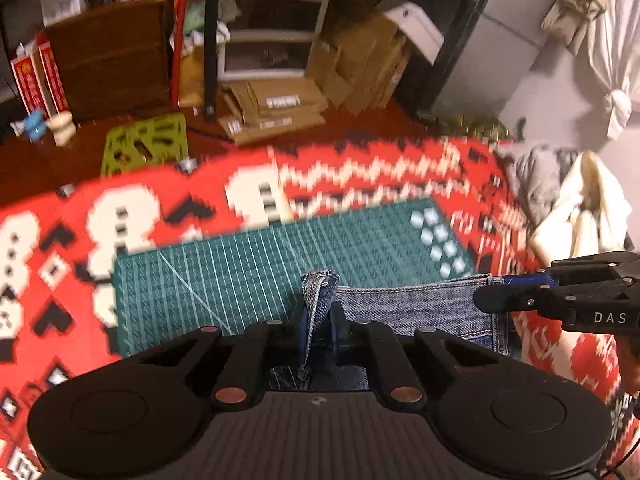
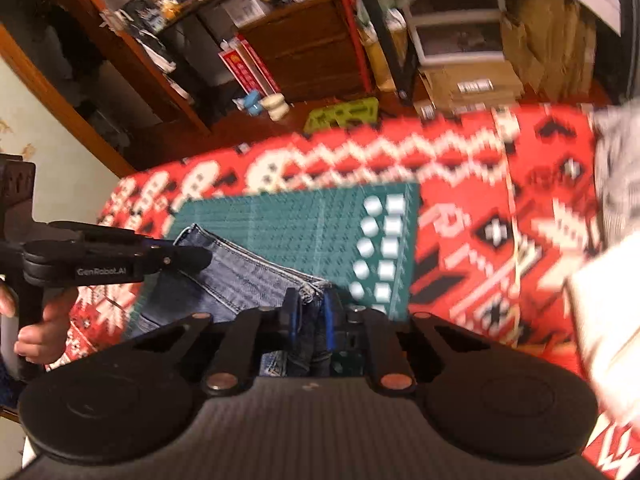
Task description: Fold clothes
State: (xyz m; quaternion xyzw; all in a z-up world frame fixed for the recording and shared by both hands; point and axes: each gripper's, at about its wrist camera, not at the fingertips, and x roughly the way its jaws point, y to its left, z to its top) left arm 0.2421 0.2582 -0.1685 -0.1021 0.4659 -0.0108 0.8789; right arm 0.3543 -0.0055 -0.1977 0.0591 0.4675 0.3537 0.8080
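Observation:
A blue denim garment (image 1: 416, 304) is held stretched above a green cutting mat (image 1: 256, 264). My left gripper (image 1: 319, 320) is shut on one corner of the denim, whose hem sticks up between the blue pads. My right gripper (image 1: 486, 292) reaches in from the right in the left wrist view and is shut on the other corner. In the right wrist view the right gripper (image 2: 310, 312) pinches the denim (image 2: 240, 280), and the left gripper (image 2: 188, 254) clamps its far end at left. A hand (image 2: 40, 332) holds the left gripper's handle.
The green mat (image 2: 304, 220) lies on a red, white and black patterned cover (image 1: 360, 176). Grey and cream clothes (image 1: 576, 208) are piled at the right edge. Beyond stand cardboard boxes (image 1: 272, 108), a green stool (image 1: 148, 144) and shelves.

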